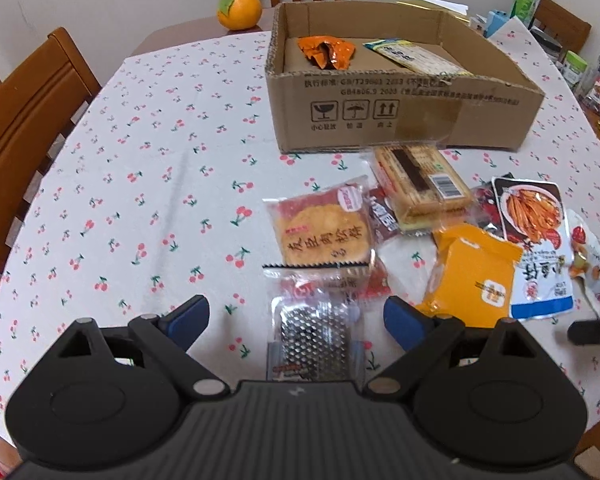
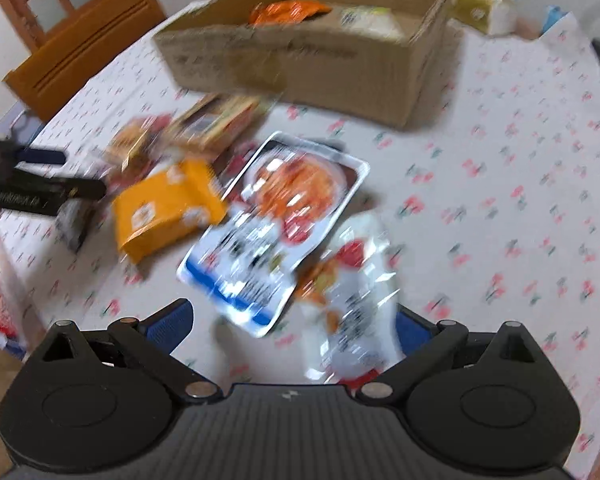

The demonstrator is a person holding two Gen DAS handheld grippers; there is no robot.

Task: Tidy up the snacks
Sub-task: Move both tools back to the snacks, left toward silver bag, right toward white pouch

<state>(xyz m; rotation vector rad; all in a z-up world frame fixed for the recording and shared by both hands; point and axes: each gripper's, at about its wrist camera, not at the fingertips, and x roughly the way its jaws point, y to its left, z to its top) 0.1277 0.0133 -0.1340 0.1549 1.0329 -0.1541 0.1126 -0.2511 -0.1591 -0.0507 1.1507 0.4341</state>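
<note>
Left gripper (image 1: 296,320), jaws wide apart and holding nothing, straddles a silver packet (image 1: 316,340). Right gripper (image 2: 292,320), likewise spread and empty, hovers over a white pouch (image 2: 352,304). Both packets lie near the cardboard box (image 1: 400,116), on the cherry-print tablecloth (image 1: 140,200).

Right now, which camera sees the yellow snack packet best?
The left wrist view: the yellow snack packet is sharp there, lying right of the open left gripper. The right wrist view shows the packet whole but motion-blurred, left of the blue-and-white pouch.
</note>
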